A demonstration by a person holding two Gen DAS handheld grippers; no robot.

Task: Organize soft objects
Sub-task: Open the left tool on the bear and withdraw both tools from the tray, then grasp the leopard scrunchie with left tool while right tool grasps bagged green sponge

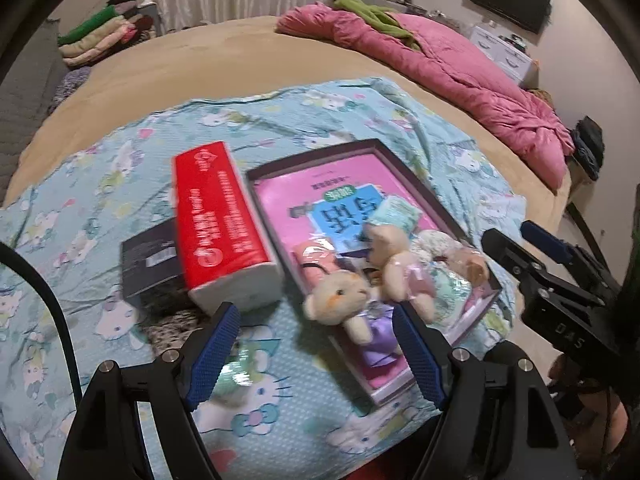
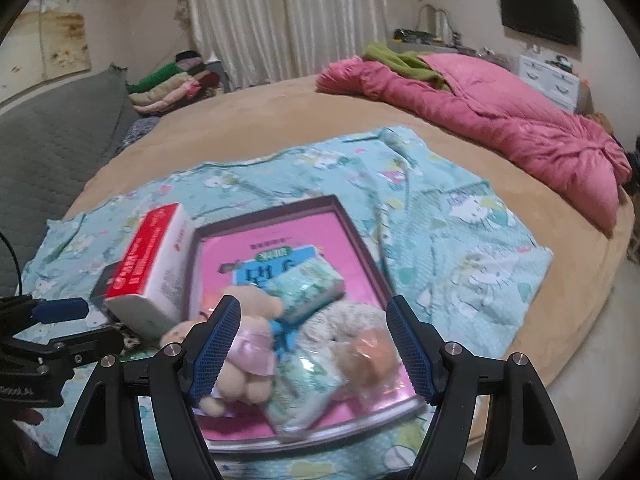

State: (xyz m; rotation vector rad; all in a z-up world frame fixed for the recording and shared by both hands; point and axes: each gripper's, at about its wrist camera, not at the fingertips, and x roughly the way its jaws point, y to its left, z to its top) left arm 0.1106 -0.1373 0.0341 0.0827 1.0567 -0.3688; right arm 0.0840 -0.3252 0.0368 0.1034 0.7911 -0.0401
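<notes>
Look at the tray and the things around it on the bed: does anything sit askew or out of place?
Yes. The red pack lies tilted, one end propped on the black box. One bear hangs over the tray rim rather than inside.

dim indoor light, strong fisheye bending at edges, motion blur throughout.

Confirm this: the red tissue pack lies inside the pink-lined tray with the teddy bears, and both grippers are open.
Not quite. The red tissue pack lies outside the tray, beside its left edge on the blue blanket, as the left wrist view shows. The teddy bears are in the tray, and the left gripper and right gripper are both open.
</notes>
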